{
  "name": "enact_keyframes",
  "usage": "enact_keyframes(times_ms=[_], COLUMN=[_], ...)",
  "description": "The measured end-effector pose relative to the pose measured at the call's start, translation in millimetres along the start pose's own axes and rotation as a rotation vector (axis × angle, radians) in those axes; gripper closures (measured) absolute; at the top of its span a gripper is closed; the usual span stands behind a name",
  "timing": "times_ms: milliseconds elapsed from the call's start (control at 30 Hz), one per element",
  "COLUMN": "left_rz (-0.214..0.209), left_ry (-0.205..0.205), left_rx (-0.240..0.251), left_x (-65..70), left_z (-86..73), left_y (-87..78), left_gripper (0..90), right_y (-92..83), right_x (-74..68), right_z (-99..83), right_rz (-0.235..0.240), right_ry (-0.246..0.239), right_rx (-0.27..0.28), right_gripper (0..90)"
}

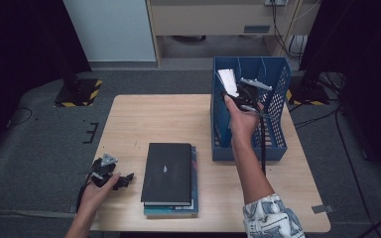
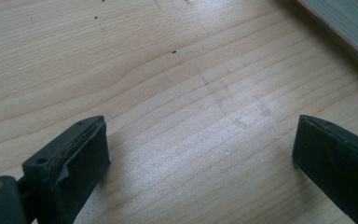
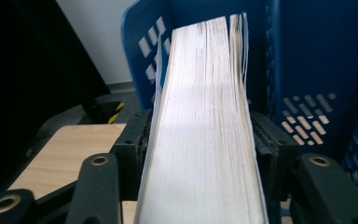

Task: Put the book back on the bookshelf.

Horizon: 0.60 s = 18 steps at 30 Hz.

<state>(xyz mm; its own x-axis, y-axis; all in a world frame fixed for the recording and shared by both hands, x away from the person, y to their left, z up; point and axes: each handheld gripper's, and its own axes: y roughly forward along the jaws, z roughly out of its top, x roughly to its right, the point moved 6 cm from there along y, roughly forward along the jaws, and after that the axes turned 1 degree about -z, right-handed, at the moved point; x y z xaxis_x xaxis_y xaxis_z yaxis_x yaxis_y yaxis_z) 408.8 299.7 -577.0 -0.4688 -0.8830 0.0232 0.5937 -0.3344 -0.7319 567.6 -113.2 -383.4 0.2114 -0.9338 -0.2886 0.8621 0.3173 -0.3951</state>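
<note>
A thick book (image 1: 226, 82) stands with its white page edge up in the left slot of the blue file rack (image 1: 278, 99). My right gripper (image 1: 234, 97) reaches into the rack from the near side. In the right gripper view the page block (image 3: 205, 93) fills the gap of the right gripper (image 3: 200, 140), and both pads lie against its covers. My left gripper (image 1: 114, 177) rests low at the table's front left, open, with bare wood between its jaws (image 2: 200, 154).
A black book (image 1: 167, 172) lies flat on a teal one (image 1: 194, 168) at the table's front middle, just right of my left gripper; its edge (image 2: 345, 23) shows in the left gripper view. The rack's perforated wall (image 3: 307, 56) closes in the right gripper's far side.
</note>
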Motion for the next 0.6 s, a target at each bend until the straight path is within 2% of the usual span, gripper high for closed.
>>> enact_keyframes(times_ms=[67,100,233,333,600], left_rz=[0.000,0.000,0.001,0.002,0.002], left_ry=[0.000,0.000,0.003,0.003,0.001], left_rx=[0.000,0.000,0.000,-0.001,0.000], left_x=[0.0,0.0,0.1,0.2,0.3], left_z=[0.0,0.1,0.2,0.3,0.3], left_y=[0.0,0.1,0.4,0.3,0.5], left_gripper=[3.0,3.0,3.0,3.0,3.0], right_y=[-0.6,-4.0,-9.0,-14.3,-27.0], right_x=[-0.4,-1.4,-2.3,-4.2,-10.4], right_z=[-0.5,-3.1,-7.9,-13.4,-20.6], right_rz=[0.004,0.023,0.048,0.064,0.120], right_ry=[-0.004,0.002,0.005,-0.004,0.000], right_rx=[-0.001,0.004,-0.008,-0.018,-0.023], right_gripper=[44.5,42.4,38.6,32.3,28.5])
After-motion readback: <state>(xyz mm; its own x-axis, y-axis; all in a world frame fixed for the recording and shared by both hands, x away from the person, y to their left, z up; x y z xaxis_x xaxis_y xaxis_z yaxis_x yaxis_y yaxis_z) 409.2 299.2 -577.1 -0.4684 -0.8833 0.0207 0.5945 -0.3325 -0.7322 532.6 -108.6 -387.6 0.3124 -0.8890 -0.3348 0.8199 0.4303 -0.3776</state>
